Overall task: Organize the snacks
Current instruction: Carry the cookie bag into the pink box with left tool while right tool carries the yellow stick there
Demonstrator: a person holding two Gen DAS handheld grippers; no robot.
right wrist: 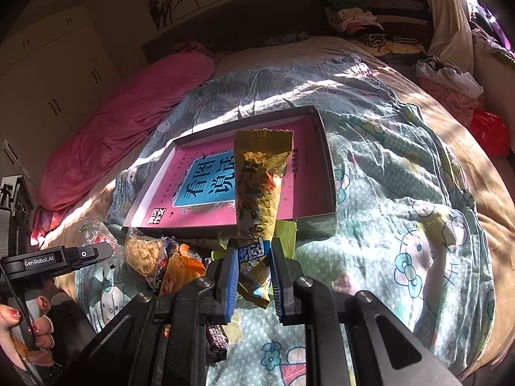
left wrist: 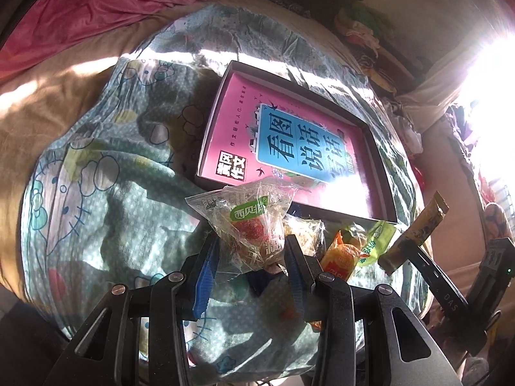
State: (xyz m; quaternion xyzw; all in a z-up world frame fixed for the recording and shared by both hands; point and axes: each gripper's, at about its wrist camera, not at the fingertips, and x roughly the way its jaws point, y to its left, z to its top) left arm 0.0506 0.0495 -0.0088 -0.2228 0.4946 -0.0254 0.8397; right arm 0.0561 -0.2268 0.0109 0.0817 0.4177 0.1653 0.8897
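Note:
A shallow dark box (left wrist: 383, 173) with a pink book (left wrist: 231, 122) in it lies on a cartoon-print quilt; it also shows in the right wrist view (right wrist: 326, 160). My left gripper (left wrist: 251, 257) is shut on a clear snack packet (left wrist: 248, 218) with a green label, held above the quilt just before the box. My right gripper (right wrist: 254, 267) is shut on a long yellow-green snack stick packet (right wrist: 257, 193), upright over the box's near edge; it shows in the left wrist view (left wrist: 415, 231) too. Loose snacks, an orange packet (left wrist: 341, 257) and a light green one (left wrist: 376, 241), lie by the box.
Several loose packets (right wrist: 167, 257) lie on the quilt (right wrist: 402, 193) left of my right gripper. A pink duvet (right wrist: 112, 135) lies at the far left. Clothes (right wrist: 360, 22) pile at the bed's far end. A red bag (right wrist: 489, 132) sits at right.

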